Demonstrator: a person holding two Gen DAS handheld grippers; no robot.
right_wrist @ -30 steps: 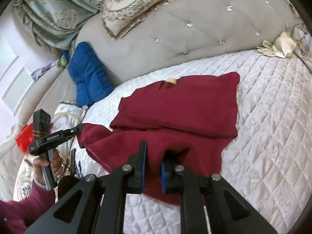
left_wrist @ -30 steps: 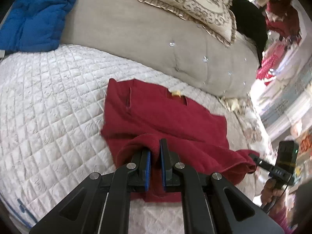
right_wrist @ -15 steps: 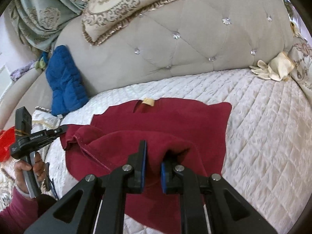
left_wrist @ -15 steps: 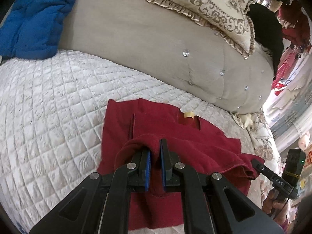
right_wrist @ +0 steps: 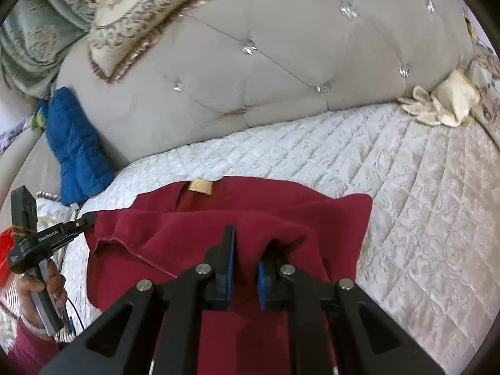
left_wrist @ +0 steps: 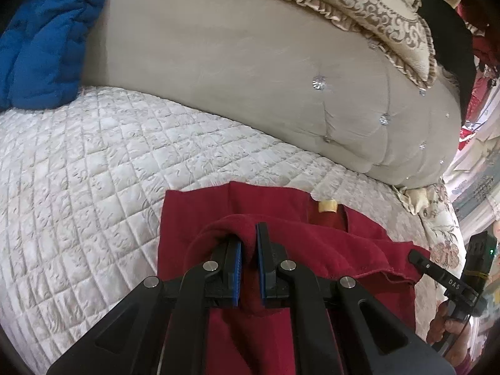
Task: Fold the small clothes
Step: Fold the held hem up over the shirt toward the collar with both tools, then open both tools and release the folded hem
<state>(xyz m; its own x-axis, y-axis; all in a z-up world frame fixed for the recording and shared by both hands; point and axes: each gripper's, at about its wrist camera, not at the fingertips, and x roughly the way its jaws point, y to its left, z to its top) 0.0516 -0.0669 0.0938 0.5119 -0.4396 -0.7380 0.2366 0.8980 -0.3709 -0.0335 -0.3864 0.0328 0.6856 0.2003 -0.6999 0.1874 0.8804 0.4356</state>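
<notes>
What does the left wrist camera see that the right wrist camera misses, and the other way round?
Only the left wrist view shows the black garment hanging past the headboard, and the right gripper from the side, at the cloth's edge. Only the right wrist view shows the pale green curtain, the cream crumpled cloth by the headboard, and the left gripper from the side. Both show the dark red knit garment pinched in the fingers, its tan neck label, the blue padded cushion and the white quilted bedspread.
</notes>
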